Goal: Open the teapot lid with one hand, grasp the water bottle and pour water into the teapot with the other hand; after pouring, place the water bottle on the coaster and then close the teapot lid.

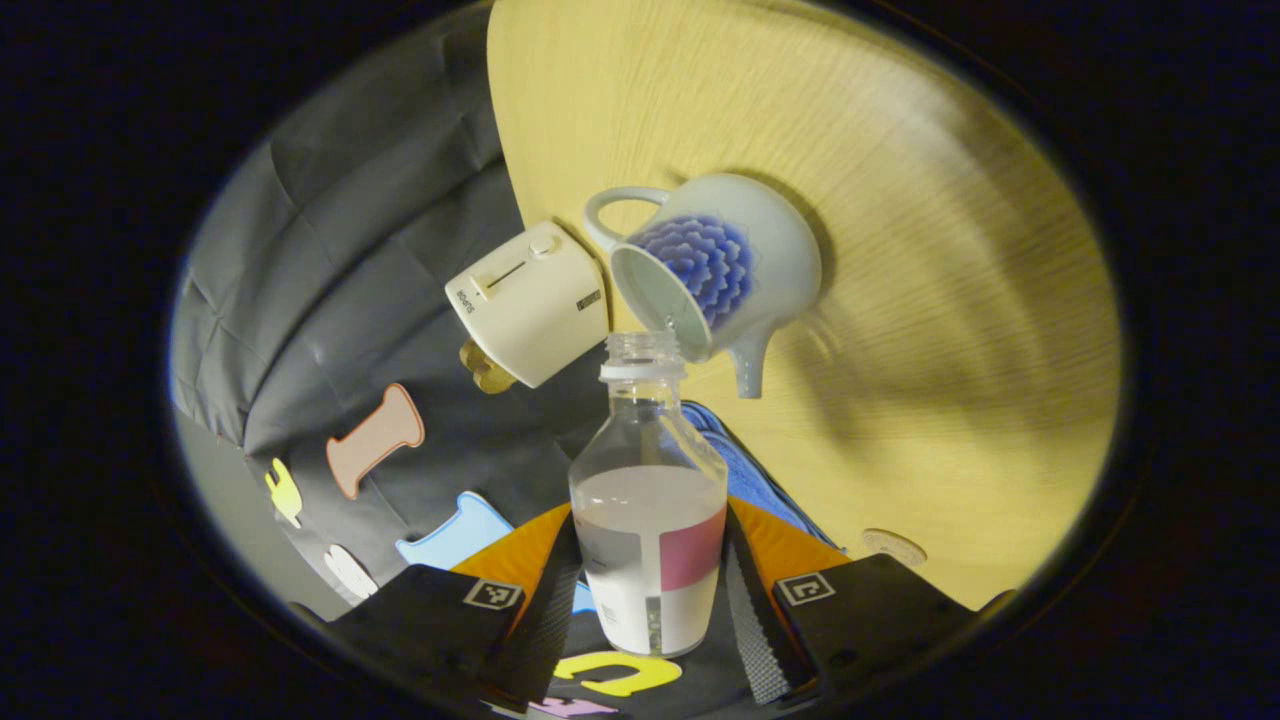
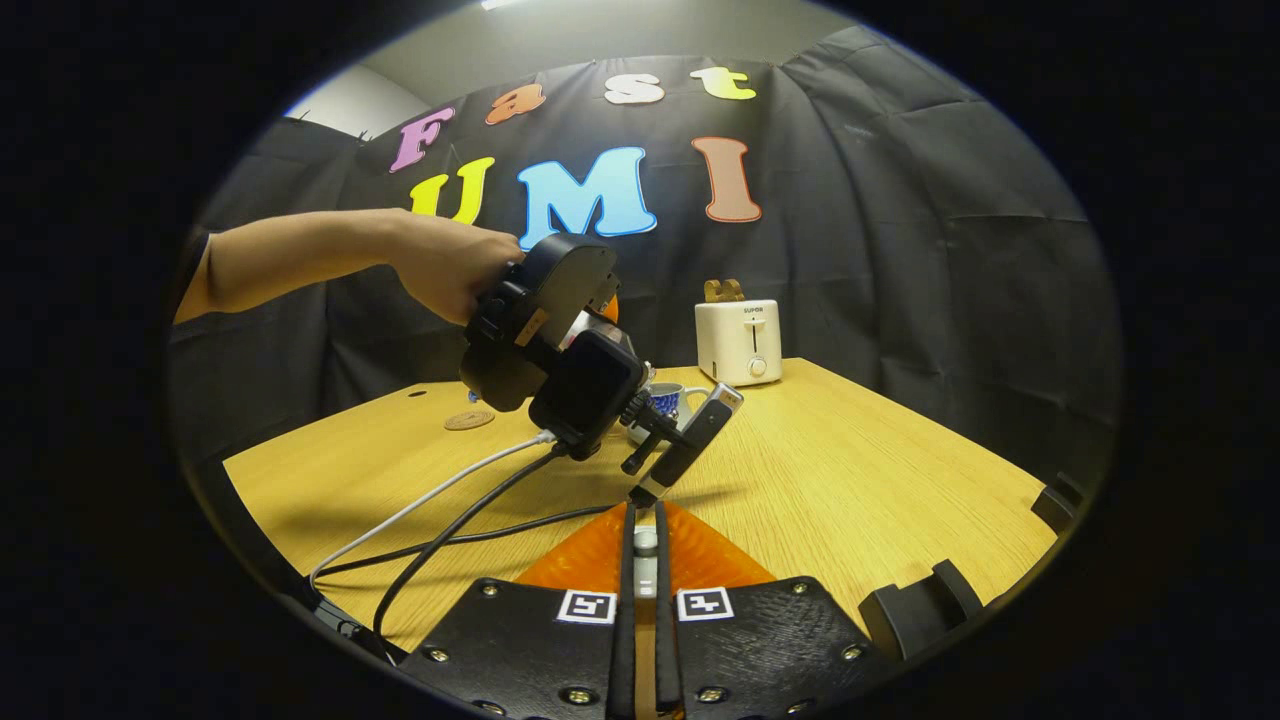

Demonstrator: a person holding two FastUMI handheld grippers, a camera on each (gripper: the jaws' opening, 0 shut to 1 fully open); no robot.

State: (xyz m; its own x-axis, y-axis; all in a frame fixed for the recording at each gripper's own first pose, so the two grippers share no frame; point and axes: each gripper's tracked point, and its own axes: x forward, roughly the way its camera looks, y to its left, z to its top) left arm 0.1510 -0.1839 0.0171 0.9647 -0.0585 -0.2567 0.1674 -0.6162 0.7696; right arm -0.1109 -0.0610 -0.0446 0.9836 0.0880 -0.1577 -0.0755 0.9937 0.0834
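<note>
The water bottle (image 1: pixel 650 520) is clamped in the left tool (image 1: pixel 648 590) and tipped, mouth at the open teapot (image 1: pixel 715 265) on the table (image 1: pixel 950 300): pouring is judged underway. The lid knob (image 2: pixel 646 541) is pinched in the right tool (image 2: pixel 645 560). Coaster (image 1: pixel 893 545) placement and lid closing remain
</note>
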